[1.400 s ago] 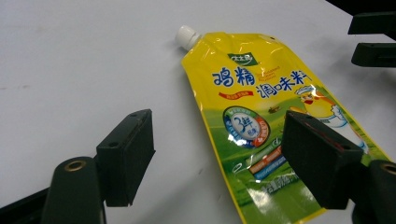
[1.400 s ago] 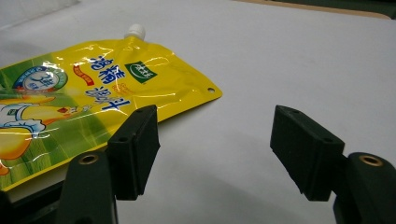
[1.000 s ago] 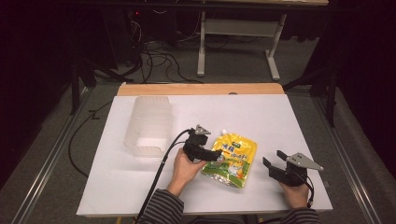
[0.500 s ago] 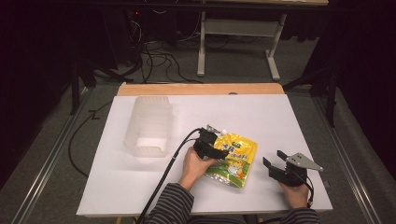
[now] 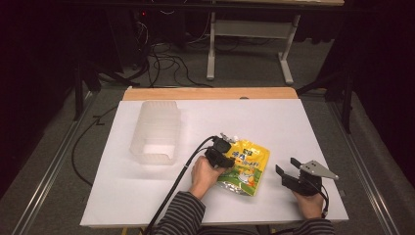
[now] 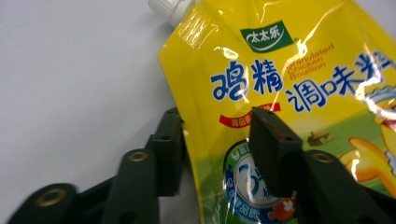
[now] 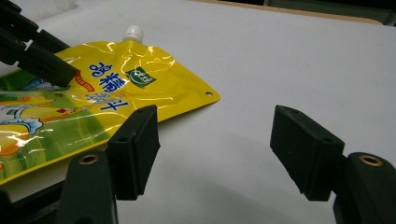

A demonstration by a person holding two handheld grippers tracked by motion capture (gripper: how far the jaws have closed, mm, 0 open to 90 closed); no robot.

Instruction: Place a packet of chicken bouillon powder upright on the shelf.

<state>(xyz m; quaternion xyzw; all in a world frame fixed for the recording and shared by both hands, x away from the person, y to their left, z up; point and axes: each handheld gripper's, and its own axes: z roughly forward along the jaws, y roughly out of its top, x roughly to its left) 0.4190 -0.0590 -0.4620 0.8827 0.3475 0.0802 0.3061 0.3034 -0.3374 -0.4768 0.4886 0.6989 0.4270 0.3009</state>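
Surroundings: dark room around us, with black cables on the floor and a grey metal frame [image 5: 244, 34] behind the counter.
Surface: we work on a white counter [image 5: 303, 122] with a wooden strip along its far edge; it is flat and mostly bare.
Pouch: a yellow glossy plastic pouch with a white screw cap [image 5: 244, 164] lies flat near the front middle of the counter, cap pointing away from us.
Left hand-held gripper [image 6: 217, 147]: its jaws stand apart, one on each side of the pouch's left edge; we judge it is placed so to pinch that edge, but it has not closed yet.
Right hand-held gripper [image 5: 288, 174]: it rests on the counter just right of the pouch, jaws wide apart and holding nothing; probably it waits.
Container: a clear ribbed plastic box [image 5: 155, 133] lies on its side at the left, well apart from the pouch; maybe the pouch goes there.
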